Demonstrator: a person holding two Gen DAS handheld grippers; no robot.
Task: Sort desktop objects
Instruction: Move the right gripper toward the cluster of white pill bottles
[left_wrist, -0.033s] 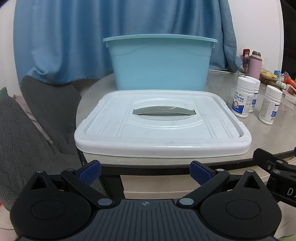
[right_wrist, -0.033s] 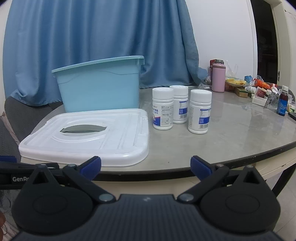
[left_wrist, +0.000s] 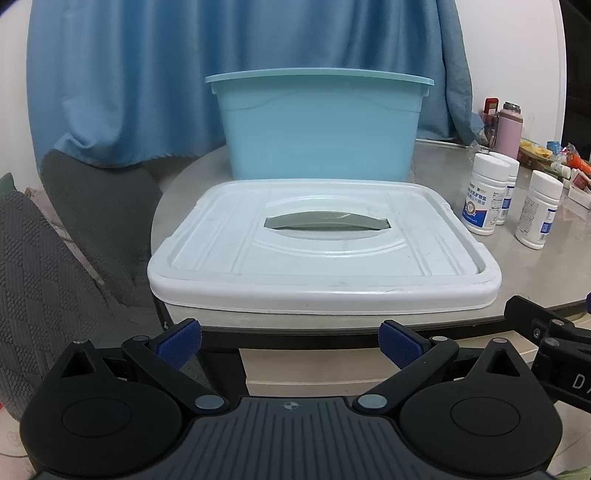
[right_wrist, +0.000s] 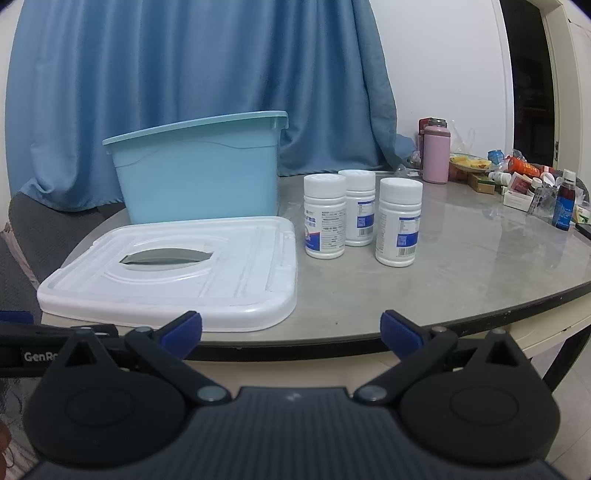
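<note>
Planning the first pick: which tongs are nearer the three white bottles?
Right. The right tongs face the white bottles across the table edge; the left tongs sit before the lid, bottles off to their right.

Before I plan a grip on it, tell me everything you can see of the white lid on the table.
The white lid is a squarish, glossy plastic piece with rounded corners, a raised rolled rim and shallow moulded ridges. A grey handle sits in an oval recess at its centre. It lies flat at the table's near edge, in front of the blue bin, with three white bottles to its right. Neither gripper touches it.
</note>
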